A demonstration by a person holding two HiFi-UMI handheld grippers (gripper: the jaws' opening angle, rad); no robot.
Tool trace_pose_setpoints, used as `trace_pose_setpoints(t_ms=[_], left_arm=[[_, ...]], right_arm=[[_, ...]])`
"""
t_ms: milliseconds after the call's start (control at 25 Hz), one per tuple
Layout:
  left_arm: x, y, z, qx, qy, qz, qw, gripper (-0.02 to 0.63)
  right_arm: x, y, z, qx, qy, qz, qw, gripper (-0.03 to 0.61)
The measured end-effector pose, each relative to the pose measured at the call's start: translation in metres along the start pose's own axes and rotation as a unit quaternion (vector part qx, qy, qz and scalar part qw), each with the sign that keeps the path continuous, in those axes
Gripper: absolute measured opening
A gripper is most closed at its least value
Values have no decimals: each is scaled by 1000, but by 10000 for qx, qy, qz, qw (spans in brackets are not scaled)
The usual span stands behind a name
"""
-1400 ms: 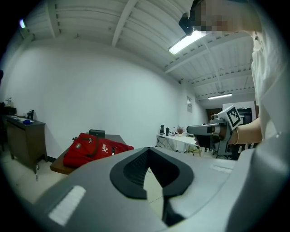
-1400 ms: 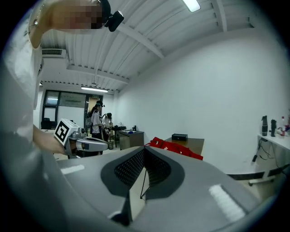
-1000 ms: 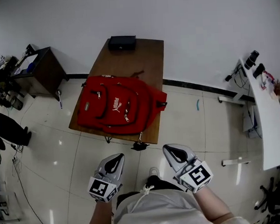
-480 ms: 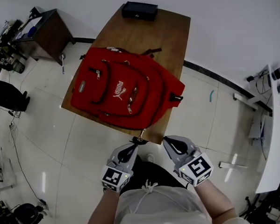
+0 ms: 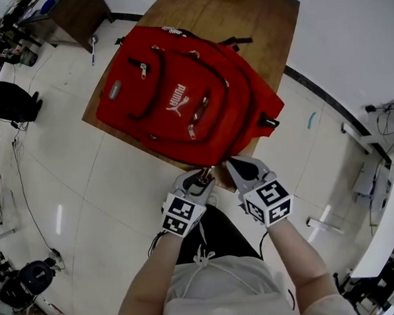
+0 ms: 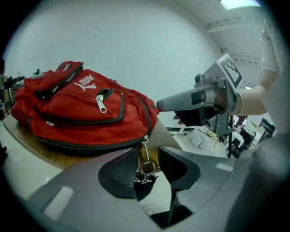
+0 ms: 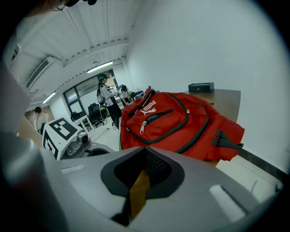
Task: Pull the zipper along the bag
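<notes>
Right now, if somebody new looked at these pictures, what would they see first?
The big red backpack lying on the brown table would catch the eye first, filling the middle of the head view. Right at its near edge, the left gripper has its jaws opening, with the zipper's ring pull dangling between them, and the right gripper sits just beside it.

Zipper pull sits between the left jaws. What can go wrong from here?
1. The left gripper has its jaws opening around the zipper pull, which dangles untouched; closing may miss its thin ring.
2. The red backpack overhangs the table edge and the right gripper, shut, isn't holding it, so pulling may drag it off.
</notes>
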State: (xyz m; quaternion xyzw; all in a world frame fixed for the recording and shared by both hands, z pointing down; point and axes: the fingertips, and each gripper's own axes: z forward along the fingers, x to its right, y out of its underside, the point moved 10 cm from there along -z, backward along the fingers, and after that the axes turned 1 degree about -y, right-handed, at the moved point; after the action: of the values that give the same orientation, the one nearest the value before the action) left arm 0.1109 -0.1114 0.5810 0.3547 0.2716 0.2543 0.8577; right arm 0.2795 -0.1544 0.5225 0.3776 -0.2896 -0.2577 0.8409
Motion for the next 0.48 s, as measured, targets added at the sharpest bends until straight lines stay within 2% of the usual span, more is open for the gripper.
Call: trace_pose_setpoints(t_ms=[160, 200, 240, 280, 400, 480], left_arm=[[-5, -4, 7, -242, -130, 10, 9996, 118], [-5, -4, 9, -282, -81, -23, 9996, 106], [-4, -4, 10, -322, -7, -80, 9995, 48], [-5, -4, 11, -352, 65, -155, 9992, 32], [-11, -1, 14, -447, 287, -336, 9980, 15], [-13, -3, 12, -562, 427, -275, 9971, 15]], right_arm=[[8, 0, 23, -243, 61, -105, 9996, 0], [10, 1, 27, -301, 95, -109, 9994, 0], [12, 3, 30, -356, 123, -92, 9992, 0], [13, 4, 34, -405, 135, -37, 9991, 0], [15, 8, 43, -528, 118, 234, 9983, 1], [16, 10, 46, -678, 174, 253, 9972, 2]])
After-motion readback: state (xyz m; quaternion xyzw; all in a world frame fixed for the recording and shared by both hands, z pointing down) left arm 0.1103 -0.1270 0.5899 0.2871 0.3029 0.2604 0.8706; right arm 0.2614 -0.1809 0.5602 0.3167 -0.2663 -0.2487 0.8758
